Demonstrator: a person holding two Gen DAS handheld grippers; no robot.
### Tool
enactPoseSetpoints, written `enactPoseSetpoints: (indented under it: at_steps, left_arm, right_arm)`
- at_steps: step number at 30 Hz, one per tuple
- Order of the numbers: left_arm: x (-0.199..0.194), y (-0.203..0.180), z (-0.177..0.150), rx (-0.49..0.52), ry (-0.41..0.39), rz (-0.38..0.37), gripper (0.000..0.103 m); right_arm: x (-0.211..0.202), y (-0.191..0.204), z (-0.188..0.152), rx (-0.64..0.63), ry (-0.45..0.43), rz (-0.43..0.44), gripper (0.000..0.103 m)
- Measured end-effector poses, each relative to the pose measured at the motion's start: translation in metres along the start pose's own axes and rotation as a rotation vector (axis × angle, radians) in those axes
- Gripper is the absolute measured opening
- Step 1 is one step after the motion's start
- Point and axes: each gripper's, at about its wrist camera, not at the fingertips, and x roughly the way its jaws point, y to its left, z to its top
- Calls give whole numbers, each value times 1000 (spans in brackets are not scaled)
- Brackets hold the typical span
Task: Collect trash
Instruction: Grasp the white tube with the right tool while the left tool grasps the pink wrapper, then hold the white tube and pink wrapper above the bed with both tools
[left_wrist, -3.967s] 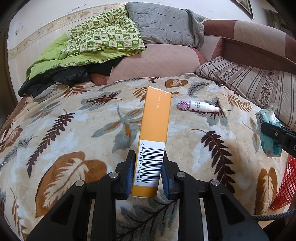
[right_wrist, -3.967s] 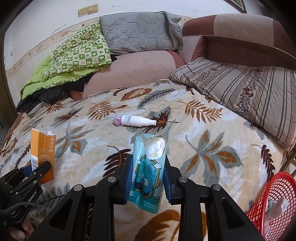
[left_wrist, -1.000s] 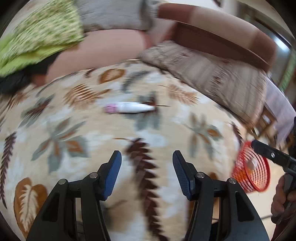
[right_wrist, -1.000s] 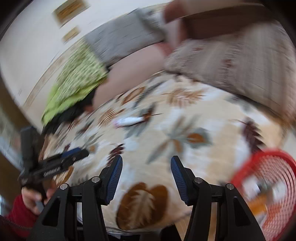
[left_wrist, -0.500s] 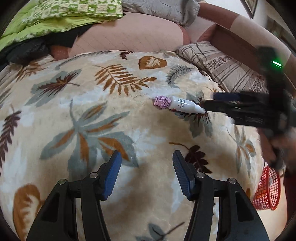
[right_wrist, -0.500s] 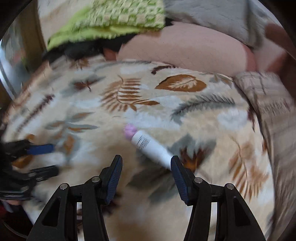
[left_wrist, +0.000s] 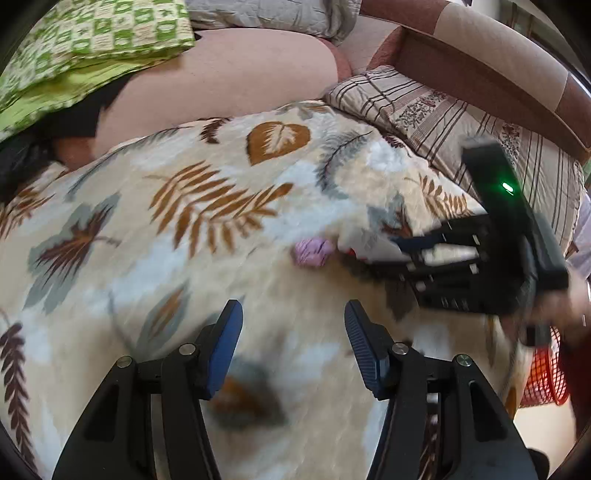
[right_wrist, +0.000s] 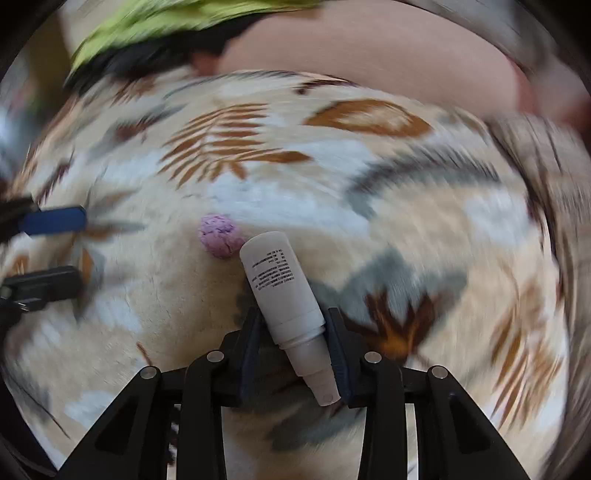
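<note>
A white spray bottle (right_wrist: 282, 286) lies on the leaf-patterned blanket (right_wrist: 424, 229), and my right gripper (right_wrist: 293, 332) is shut on its neck end. A crumpled purple wad (right_wrist: 218, 236) rests just beyond the bottle's base, touching it or nearly so. In the left wrist view the same purple wad (left_wrist: 312, 251) sits ahead and slightly right of my left gripper (left_wrist: 293, 332), which stands open with nothing between its blue pads. The right gripper (left_wrist: 402, 247) reaches in from the right over the bottle (left_wrist: 369, 243), mostly hiding it. The left gripper (right_wrist: 74, 245) shows blurred at the left edge of the right wrist view.
A red mesh basket (left_wrist: 541, 380) stands on the floor past the bed's right edge. A striped pillow (left_wrist: 454, 122), a pink bolster (left_wrist: 229, 77) and green bedding (left_wrist: 88, 44) lie at the head of the bed. A person's hand (left_wrist: 569, 310) holds the right gripper.
My right gripper has moved onto the white bottle and shut on it. The left gripper, open, has come closer to the purple wad. Four seconds ago both held an orange box and a teal packet.
</note>
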Motion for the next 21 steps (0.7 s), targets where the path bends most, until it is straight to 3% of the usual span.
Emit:
enactPoseSetpoints:
  at_steps: [4,7,9,11,13,21]
  left_arm:
    - [21,-16,16,39,-3,6,55]
    - [45,-27,25,60,14,37,53]
    - [63,-30,28,65,39,68,36]
    - [81,-30,30,61,64,103,29]
    - [87,-29,31,61,55,143,29]
    - [46,-28,4,7,-11,109,27]
  right_arm:
    - [-22,-19,-30,247,-51,-19,37]
    - [-37,-31,-57,406,-84,29,37]
    - [-48,-33,-74,485,-114,50,37]
    - [-58,-32,-85,526,-144,73,37]
    - [-66,-26,-92,534,-164,83,37]
    - [-94,17,-112,495,-236,41,37]
